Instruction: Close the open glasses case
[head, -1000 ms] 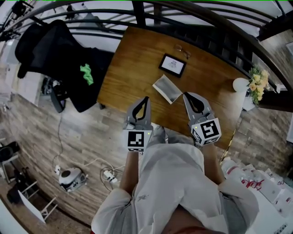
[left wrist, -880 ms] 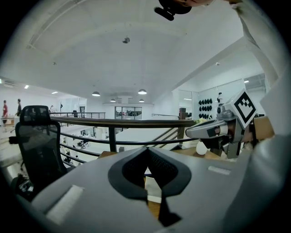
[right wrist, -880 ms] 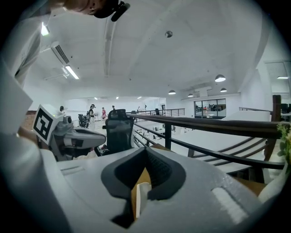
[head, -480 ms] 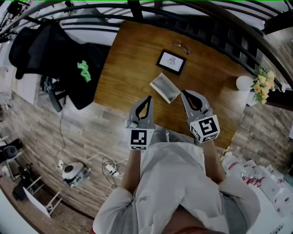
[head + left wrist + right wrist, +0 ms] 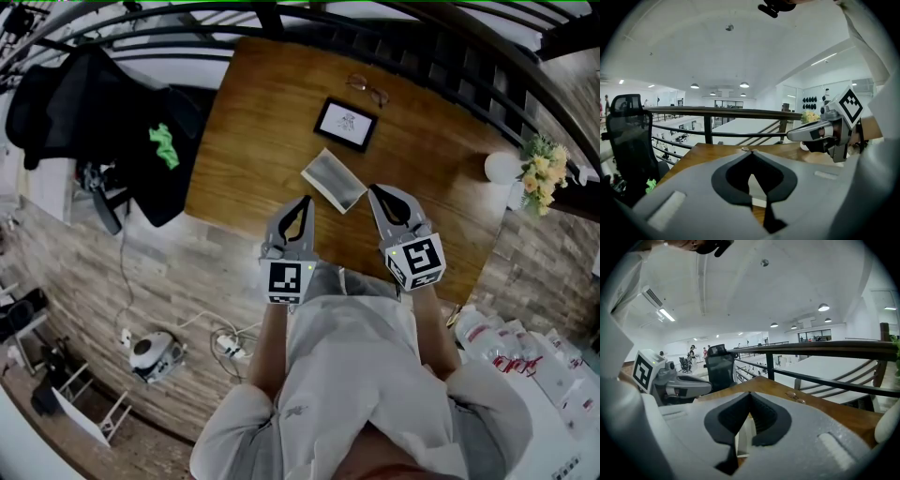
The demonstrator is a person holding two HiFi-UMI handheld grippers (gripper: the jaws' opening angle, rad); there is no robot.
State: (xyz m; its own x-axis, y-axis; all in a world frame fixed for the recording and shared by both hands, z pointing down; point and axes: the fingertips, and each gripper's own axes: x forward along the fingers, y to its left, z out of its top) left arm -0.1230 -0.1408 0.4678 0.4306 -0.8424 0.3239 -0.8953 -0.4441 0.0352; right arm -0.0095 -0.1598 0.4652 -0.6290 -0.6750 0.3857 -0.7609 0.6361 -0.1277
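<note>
A: Where is the glasses case (image 5: 334, 180) at this moment?

B: It lies open on the wooden table (image 5: 253, 122), just in front of both claws; the tip of the right gripper (image 5: 372, 190) is very near its right end; the left gripper (image 5: 304, 201) is a little more apart; neither one touches it.

A: Do the claws hold something?

B: No; in each gripper view the two jaws are pressed together at the tips, with nothing between them.

A: How will the case behave, do you think?

B: I judge it light and rather stiff, a thin shell with a hinge; on smooth wood it may slide away if only the lid is pushed; so I would steady the lower half with one closed tip and fold the free flap over with the other, pressing at the middle of its long edge, not at a corner.

A: Is something inside it?

B: I cannot tell; one pair of glasses (image 5: 367, 91) lies farther back, beyond the picture frame (image 5: 346, 125).
</note>
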